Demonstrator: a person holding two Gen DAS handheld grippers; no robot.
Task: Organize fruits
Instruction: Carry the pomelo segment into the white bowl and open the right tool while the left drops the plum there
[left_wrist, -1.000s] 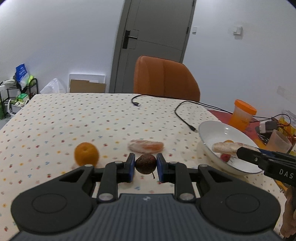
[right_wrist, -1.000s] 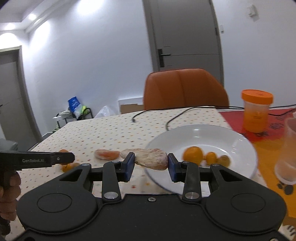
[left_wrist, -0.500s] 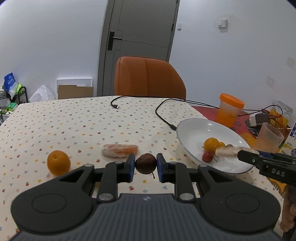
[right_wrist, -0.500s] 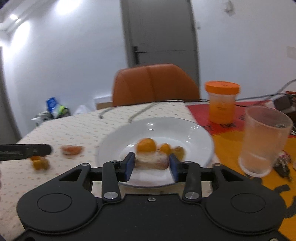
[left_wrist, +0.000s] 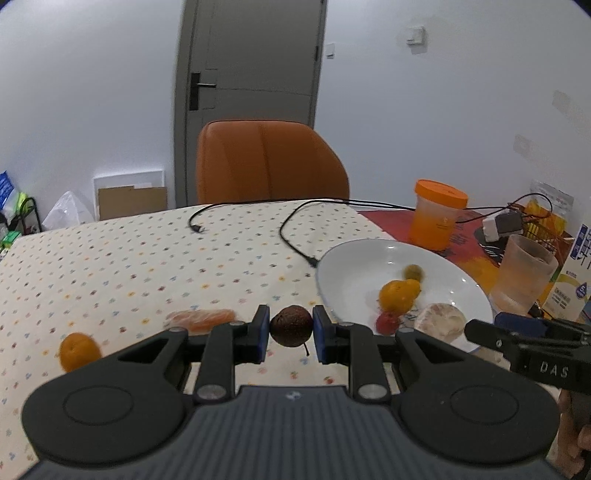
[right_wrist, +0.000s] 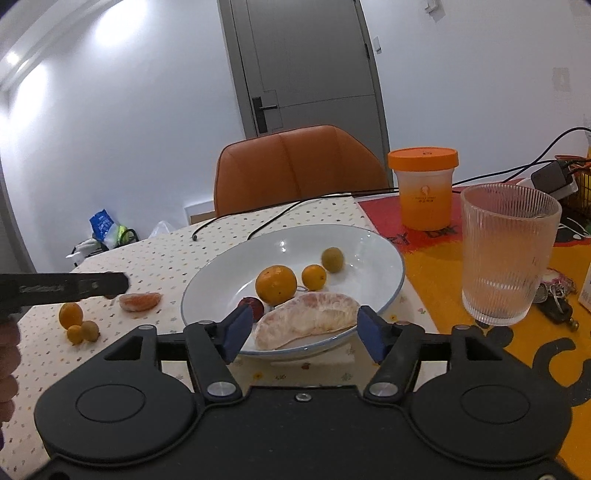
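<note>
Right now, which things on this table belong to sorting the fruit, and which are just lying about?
Job: white plate, pomelo segment, dark fruit in left gripper, loose tangerine, orange segment.
Lying about: ribbed glass, orange-lidded jar, black cables.

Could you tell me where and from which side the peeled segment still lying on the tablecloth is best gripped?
Grip the orange segment across its narrow middle, coming from above. It lies flat and long on the tablecloth, so open jaws can straddle its short width.
</note>
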